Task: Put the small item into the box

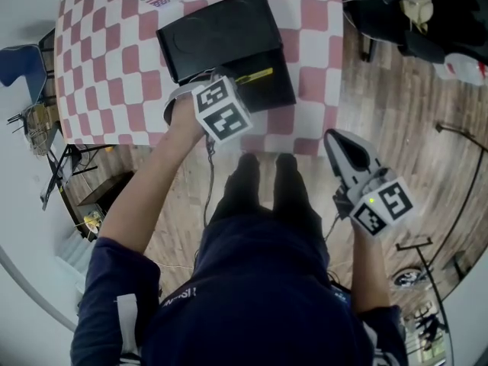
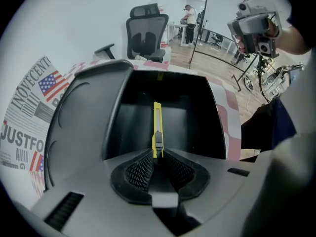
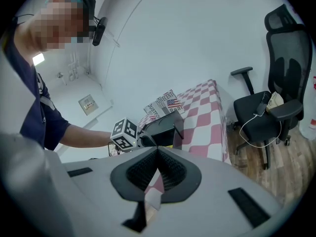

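The left gripper [image 2: 157, 154] clamps one end of the yellow utility knife [image 2: 157, 127] over the open black box [image 2: 131, 125], perhaps touching its floor. The right gripper [image 3: 157, 150], jaws together and empty, hangs beside the checkered table [image 1: 107, 67].

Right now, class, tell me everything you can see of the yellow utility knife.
The yellow utility knife is slim and straight and looks like plastic, with a dark slider on a paler centre track. The left gripper is shut on its near end, so it sticks straight forward from the jaws, over the open black box. Whether its far tip touches the box cannot be told.
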Demonstrator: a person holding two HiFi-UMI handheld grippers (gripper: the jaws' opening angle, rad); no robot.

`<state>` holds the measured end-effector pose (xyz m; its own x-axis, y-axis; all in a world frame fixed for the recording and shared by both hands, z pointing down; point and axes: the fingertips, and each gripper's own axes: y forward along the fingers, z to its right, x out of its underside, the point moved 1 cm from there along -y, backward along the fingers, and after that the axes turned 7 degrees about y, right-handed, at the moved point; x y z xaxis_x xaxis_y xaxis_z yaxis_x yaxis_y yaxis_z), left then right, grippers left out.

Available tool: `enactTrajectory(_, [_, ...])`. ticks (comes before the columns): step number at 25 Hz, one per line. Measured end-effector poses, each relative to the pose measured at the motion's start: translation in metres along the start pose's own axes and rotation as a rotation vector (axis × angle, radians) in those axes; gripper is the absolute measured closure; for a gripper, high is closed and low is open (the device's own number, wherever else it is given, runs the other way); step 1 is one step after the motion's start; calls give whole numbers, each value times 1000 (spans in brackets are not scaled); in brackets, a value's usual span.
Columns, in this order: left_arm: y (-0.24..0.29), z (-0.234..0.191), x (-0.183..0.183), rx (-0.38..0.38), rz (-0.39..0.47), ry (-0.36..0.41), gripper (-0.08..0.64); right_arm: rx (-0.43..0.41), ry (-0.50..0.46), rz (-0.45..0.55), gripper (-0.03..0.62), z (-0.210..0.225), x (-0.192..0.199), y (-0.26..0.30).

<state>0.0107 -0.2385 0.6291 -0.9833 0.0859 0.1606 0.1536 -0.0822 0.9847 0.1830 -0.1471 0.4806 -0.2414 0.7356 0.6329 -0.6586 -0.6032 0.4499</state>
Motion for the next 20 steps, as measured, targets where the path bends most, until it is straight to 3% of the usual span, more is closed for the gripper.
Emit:
enactTrajectory(6, [2,1,-1,20,-101,54,477,-15,8,19,586,-2,-4,-1])
enactTrajectory(14, [3,4,-1,27,-152,83,460,-9,19,38,586,-1,-2,-8])
enactTrajectory(20, [-14,-2,-5,-29,-87,53,423,-1,-11,56,586,-7,-10,-13])
